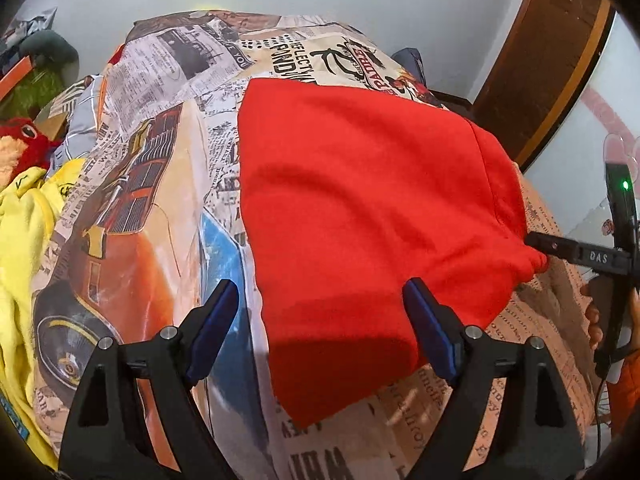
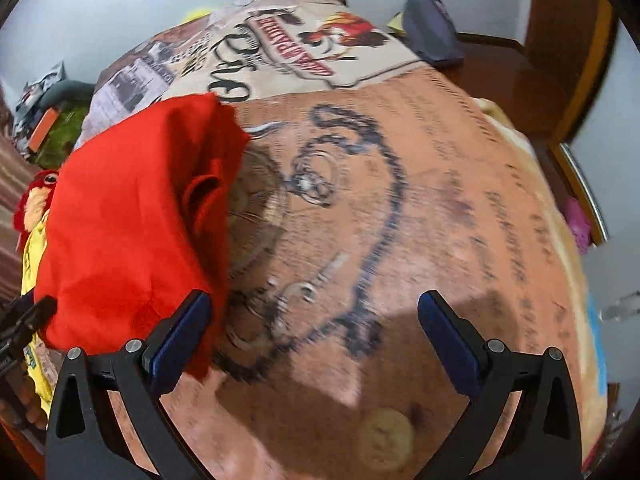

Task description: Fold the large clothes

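Printed bedspread [image 1: 152, 184] covers the bed, a folded red garment [image 1: 360, 208] lying flat on it. Left gripper [image 1: 320, 320] and right gripper [image 2: 316, 328] both hover wide open, holding nothing, over its near edge.

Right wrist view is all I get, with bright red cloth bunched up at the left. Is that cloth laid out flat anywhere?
Observer: Yes. In the left wrist view, the bright red fleece garment lies mostly spread out on the newspaper-print bedspread.
Operator: Is the other tool holding it?
Observer: No. The left gripper hovers over the garment's near edge with its jaws wide open and nothing between them.
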{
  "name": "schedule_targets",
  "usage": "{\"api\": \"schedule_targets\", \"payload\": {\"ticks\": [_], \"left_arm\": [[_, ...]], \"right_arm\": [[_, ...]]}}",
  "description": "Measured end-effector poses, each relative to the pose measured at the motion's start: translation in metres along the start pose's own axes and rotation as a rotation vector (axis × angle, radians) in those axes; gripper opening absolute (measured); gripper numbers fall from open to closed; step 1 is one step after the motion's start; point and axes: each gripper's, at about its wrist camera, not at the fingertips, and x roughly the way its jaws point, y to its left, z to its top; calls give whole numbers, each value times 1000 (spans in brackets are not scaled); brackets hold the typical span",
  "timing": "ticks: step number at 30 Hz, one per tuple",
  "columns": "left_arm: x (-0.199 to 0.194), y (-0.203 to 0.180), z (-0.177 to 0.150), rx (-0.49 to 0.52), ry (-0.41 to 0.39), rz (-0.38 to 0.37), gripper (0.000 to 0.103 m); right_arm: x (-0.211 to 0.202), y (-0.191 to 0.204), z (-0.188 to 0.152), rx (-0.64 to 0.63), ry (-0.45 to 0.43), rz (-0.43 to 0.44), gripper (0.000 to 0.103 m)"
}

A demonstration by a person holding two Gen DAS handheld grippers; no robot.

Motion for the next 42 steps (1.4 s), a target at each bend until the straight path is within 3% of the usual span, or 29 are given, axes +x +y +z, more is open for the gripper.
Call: {"api": "schedule_targets", "payload": {"ticks": [5, 8, 13, 16, 23, 26, 31, 34, 35, 36, 38, 39, 42], "left_arm": [[-21, 3, 6, 6, -30, 16, 84], [-35, 9, 15, 19, -65, 56, 84], [-37, 31, 37, -33, -70, 50, 84], [-23, 43, 46, -67, -30, -26, 84], [38, 62, 54, -193, 146, -231, 84], [64, 68, 56, -257, 216, -343, 84], [91, 72, 60, -319, 276, -443, 84], [95, 68, 64, -313, 265, -450, 82], [95, 65, 66, -309, 257, -453, 79], [96, 63, 66, -301, 256, -455, 74], [92, 59, 66, -281, 248, -440, 65], [89, 59, 66, -272, 242, -438, 58], [74, 59, 67, -256, 213, -450, 41]], "right_arm": [[-35, -1, 6, -6, -70, 30, 103], [-49, 12, 18, -31, -102, 97, 103], [-37, 40, 34, -72, -94, 209, 103], [-9, 51, 43, -86, -35, 261, 103], [55, 49, 60, -55, 123, 314, 103], [83, 43, 67, 2, 240, 378, 103], [88, 44, 73, 12, 240, 466, 103], [89, 52, 73, 16, 244, 533, 92], [90, 56, 74, 18, 246, 554, 85], [92, 58, 74, 23, 252, 575, 70], [94, 61, 74, 50, 266, 580, 61], [92, 62, 74, 59, 263, 579, 49], [76, 67, 73, 55, 236, 584, 32]]}}
